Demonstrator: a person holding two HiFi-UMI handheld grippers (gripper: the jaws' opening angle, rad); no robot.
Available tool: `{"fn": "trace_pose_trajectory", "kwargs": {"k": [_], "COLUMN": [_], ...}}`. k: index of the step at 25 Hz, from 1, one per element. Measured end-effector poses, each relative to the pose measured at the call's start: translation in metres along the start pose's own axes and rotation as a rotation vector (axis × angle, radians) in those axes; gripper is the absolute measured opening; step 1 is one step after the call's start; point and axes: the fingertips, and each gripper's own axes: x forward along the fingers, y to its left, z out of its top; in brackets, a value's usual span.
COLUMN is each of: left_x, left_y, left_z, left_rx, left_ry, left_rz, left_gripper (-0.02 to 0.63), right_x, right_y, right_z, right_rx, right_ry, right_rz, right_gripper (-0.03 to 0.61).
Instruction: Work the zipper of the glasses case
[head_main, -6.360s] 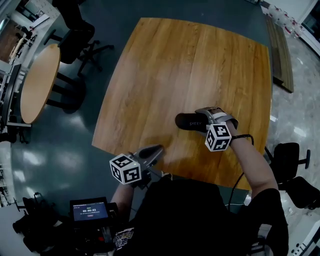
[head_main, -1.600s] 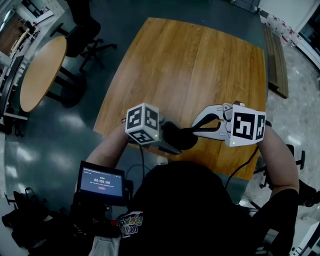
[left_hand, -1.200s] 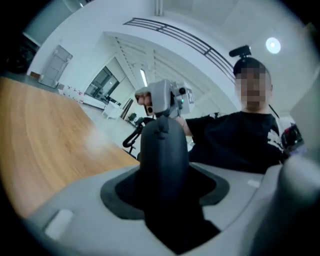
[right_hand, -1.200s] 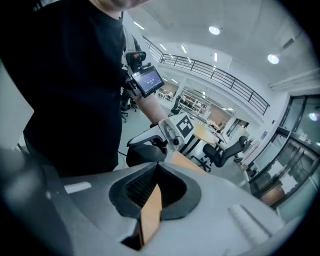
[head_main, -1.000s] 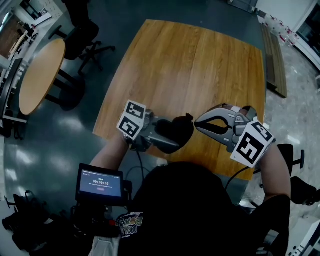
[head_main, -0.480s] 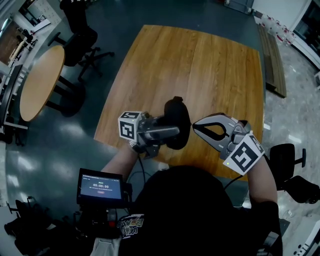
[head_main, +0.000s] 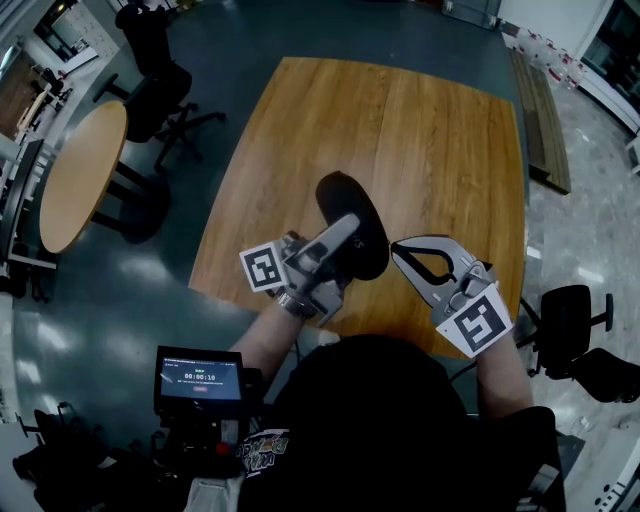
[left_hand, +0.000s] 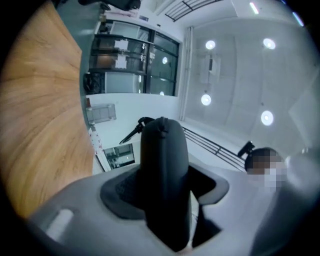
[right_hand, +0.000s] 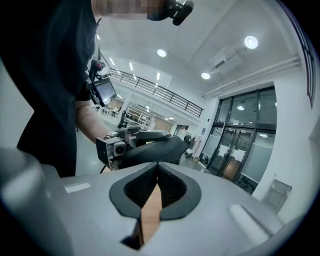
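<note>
My left gripper (head_main: 343, 236) holds the black glasses case (head_main: 352, 222) in the air over the near edge of the wooden table (head_main: 400, 130). In the left gripper view the case (left_hand: 163, 165) stands up between the jaws of that gripper (left_hand: 164, 192), which press on its two sides; a small nub shows at its top end. My right gripper (head_main: 399, 249) is shut with nothing in it, just right of the case and not touching it. The right gripper view shows its closed tips (right_hand: 156, 170) pointing at the case (right_hand: 157, 146).
A round wooden table (head_main: 80, 170) and dark office chairs (head_main: 150, 70) stand on the floor at the left. Another chair (head_main: 575, 320) is at the right. A small screen (head_main: 198, 380) hangs at the person's chest.
The left gripper has swung the case from lying across to pointing away over the table. The right gripper stayed shut and drew slightly nearer to the person.
</note>
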Motion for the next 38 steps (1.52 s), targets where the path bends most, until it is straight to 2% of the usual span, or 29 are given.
{"fn": "trace_pose_trajectory", "kwargs": {"k": [2,6,10,15,18,21,24,27,30,34,36,38], "left_x": [0.000,0.001,-0.008,-0.015,-0.014,-0.014,-0.015,-0.014,-0.016,-0.017,-0.018,-0.020], "left_y": [0.006,0.013,0.025,0.040,0.046,0.048,0.050,0.051,0.048,0.043,0.042,0.042], "left_z": [0.007,0.016,0.033,0.030,0.020,0.012,0.011,0.008,0.005,-0.005,-0.008,-0.010], "left_rx": [-0.026,-0.025,-0.073,-0.114,-0.109,-0.069,-0.026,-0.022,0.005,-0.011,-0.036,-0.071], "left_ry": [-0.079,-0.171,-0.328,-0.421,-0.423,-0.414,-0.413,-0.382,-0.342,-0.312,-0.318,-0.345], "left_rz": [0.038,0.115,0.172,0.246,0.276,0.313,0.340,0.336,0.311,0.269,0.259,0.258], "left_gripper": [0.259,0.259,0.259,0.259,0.259,0.259,0.258,0.259,0.261,0.261,0.259,0.258], "right_x": [-0.002,-0.004,0.000,0.008,0.013,0.013,0.013,0.011,0.004,-0.020,-0.025,-0.026], "right_y": [-0.001,-0.003,0.015,0.035,0.048,0.053,0.053,0.052,0.042,0.012,0.002,-0.003], "right_z": [-0.003,-0.007,-0.014,-0.020,-0.026,-0.031,-0.036,-0.040,-0.045,-0.052,-0.053,-0.050], "right_rx": [0.029,0.083,0.111,0.147,0.132,0.140,0.106,0.082,0.143,0.337,0.353,0.322], "right_ry": [-0.007,-0.018,0.017,0.027,0.069,0.080,0.105,0.131,0.086,0.015,0.008,0.001], "right_rz": [-0.031,-0.091,-0.096,-0.100,-0.072,-0.073,-0.096,-0.134,-0.185,-0.308,-0.358,-0.410], "right_gripper": [0.006,0.006,0.006,0.006,0.008,0.007,0.007,0.006,0.006,0.006,0.006,0.006]}}
